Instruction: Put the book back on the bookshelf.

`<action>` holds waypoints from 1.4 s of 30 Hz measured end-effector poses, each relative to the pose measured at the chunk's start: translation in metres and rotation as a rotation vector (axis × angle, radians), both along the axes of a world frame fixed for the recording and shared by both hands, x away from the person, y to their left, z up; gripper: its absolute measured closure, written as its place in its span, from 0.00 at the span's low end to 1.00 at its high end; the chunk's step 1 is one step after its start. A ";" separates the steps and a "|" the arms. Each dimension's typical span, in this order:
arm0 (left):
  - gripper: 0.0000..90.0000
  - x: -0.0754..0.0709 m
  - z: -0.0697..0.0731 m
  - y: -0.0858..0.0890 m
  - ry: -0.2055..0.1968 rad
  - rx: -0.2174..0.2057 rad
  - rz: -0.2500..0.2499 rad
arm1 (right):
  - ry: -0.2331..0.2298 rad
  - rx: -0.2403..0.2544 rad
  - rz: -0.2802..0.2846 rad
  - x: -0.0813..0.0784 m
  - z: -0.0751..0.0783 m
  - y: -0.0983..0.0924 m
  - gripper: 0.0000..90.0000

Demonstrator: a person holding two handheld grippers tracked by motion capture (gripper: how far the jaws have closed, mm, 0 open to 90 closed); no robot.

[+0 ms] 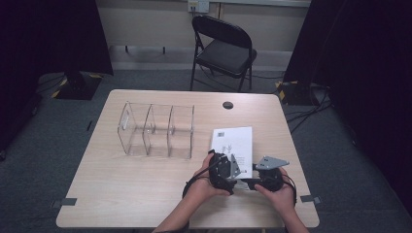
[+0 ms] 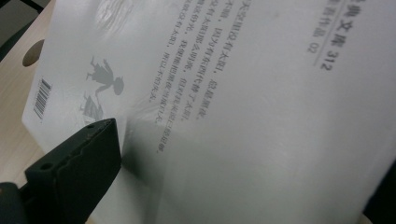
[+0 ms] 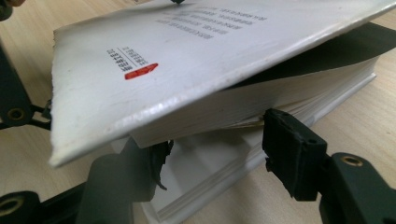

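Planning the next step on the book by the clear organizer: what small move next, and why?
Probably close the right tool on the near edge of the book. Its jaws sit either side of the page block without clearly pressing, and the cover has lifted off the pages. The left tool has a jaw resting on the cover. A firm grip comes before lifting toward the clear organizer.

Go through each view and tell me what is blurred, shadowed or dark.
High view: evenly lit table, black curtains at both sides swallow detail, clear organizer shows faint reflections. Left gripper view: the book cover is washed out and soft, with a dark shadow beside the jaw. Right gripper view: the near left jaw is blurred; the lifted cover shades the pages.
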State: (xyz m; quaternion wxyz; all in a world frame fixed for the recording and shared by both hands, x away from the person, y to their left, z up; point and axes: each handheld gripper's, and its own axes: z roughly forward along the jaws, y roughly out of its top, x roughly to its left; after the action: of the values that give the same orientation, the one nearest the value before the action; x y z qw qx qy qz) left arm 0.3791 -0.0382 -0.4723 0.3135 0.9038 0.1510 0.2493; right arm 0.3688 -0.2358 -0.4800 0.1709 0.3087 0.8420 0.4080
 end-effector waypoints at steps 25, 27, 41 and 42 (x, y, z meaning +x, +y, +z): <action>0.28 -0.007 0.007 -0.001 -0.112 0.062 -0.055 | 0.002 0.035 0.020 0.000 0.004 -0.006 0.44; 0.31 -0.008 0.006 -0.003 -0.107 0.037 -0.040 | 0.000 0.047 0.019 0.000 0.004 -0.008 0.41; 0.41 -0.006 0.029 0.002 -0.056 0.078 -0.037 | 0.014 0.031 0.016 0.003 0.001 -0.020 0.33; 0.42 -0.006 0.030 0.002 -0.049 0.066 -0.027 | 0.013 0.025 0.020 0.003 0.001 -0.021 0.33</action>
State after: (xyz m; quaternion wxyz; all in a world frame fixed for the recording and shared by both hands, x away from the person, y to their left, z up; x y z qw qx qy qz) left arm 0.3731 -0.0366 -0.4427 0.2903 0.9092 0.1227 0.2721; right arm 0.3716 -0.2570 -0.4786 0.1574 0.3052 0.8410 0.4181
